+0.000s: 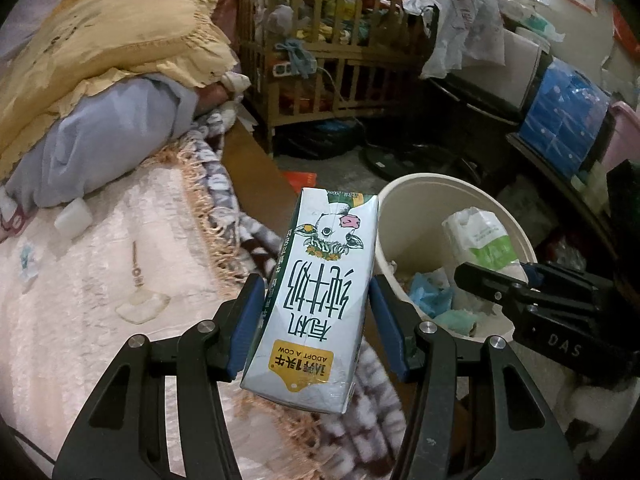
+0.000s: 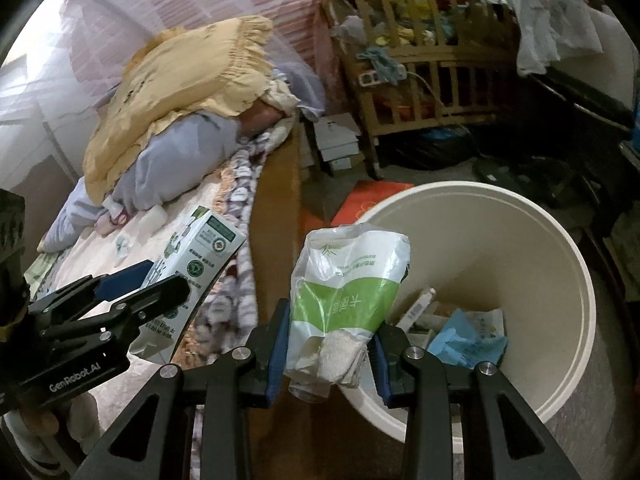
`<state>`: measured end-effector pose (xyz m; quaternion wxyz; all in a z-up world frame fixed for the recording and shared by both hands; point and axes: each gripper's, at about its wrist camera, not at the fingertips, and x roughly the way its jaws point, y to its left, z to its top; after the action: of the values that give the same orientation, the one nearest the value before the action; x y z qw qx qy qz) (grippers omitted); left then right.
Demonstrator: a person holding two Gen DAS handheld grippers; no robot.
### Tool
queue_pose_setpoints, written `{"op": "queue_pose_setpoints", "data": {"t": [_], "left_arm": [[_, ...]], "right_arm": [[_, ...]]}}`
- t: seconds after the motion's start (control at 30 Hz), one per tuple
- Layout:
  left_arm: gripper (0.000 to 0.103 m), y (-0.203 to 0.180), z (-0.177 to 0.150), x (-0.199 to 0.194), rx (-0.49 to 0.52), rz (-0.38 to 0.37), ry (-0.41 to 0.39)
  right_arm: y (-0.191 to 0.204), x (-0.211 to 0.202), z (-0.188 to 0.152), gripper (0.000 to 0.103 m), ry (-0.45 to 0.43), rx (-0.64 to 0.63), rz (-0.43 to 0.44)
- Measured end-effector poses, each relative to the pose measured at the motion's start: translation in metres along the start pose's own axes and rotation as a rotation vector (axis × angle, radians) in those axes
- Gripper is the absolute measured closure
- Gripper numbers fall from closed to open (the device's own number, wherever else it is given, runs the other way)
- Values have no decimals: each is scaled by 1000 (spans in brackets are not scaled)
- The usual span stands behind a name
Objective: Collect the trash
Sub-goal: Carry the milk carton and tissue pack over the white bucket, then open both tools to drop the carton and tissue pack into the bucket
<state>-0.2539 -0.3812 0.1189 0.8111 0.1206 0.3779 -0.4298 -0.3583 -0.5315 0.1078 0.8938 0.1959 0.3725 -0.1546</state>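
Observation:
My left gripper (image 1: 318,328) is shut on a white and green milk carton (image 1: 320,292) with a cow picture, held over the bed's edge just left of the cream trash bin (image 1: 404,196). My right gripper (image 2: 330,344) is shut on a crumpled white and green plastic tissue bag (image 2: 348,288), held over the near rim of the bin (image 2: 560,360). The bin holds blue paper (image 2: 464,336) and other scraps. The carton (image 2: 192,264) and left gripper (image 2: 132,296) show at the left of the right wrist view; the bag (image 1: 480,236) and right gripper (image 1: 504,284) show at the right of the left wrist view.
The bed (image 1: 100,280) with a fringed blanket lies left, with a yellow pillow (image 1: 104,44) on blue bedding and a small white item (image 1: 72,216). A wooden crib (image 1: 320,52) full of things stands behind. Boxes and bags (image 1: 568,128) crowd the right side. A red sheet (image 2: 368,200) lies on the floor.

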Motion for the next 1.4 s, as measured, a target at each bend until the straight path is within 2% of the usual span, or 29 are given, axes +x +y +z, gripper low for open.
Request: {"op": "queue_pose_setpoints", "data": {"t": [0.63, 1.17, 1.4], "left_arm": [[50, -32, 11, 29, 9, -79, 30], [50, -51, 21, 51, 16, -109, 59], [50, -58, 27, 61, 0, -163, 71]], "right_arm": [[-46, 2, -5, 69, 9, 95, -44], [-75, 3, -6, 69, 12, 153, -72], [-83, 2, -5, 68, 7, 167, -94]]}}
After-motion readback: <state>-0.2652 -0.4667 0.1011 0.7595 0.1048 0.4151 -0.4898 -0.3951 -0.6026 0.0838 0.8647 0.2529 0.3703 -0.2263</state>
